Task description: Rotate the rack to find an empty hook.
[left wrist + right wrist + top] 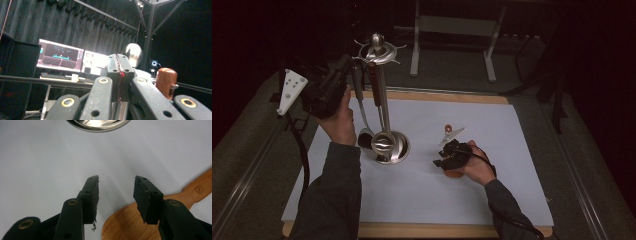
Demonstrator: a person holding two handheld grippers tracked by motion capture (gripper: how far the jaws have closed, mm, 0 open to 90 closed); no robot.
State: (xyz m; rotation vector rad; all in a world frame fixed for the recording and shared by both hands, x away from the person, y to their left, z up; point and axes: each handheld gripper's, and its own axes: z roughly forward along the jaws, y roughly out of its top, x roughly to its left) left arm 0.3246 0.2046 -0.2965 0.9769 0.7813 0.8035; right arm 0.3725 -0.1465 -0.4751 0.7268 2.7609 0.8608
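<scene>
One wooden spoon (140, 220) lies lower right, handle pointing upper right. Right gripper (116, 195) gapes wide, empty. Left gripper (119, 65) clamps a utensil (120, 110) on the rack (384, 100).

My steel utensil stand (384, 107) stands upright on the white mat, its round base (98, 123) shining. A ladle (362, 107) and a wood-handled tool (166, 81) hang from its top hooks. The wooden spatula (140, 220) lies flat on the mat (under my right jaws).
</scene>
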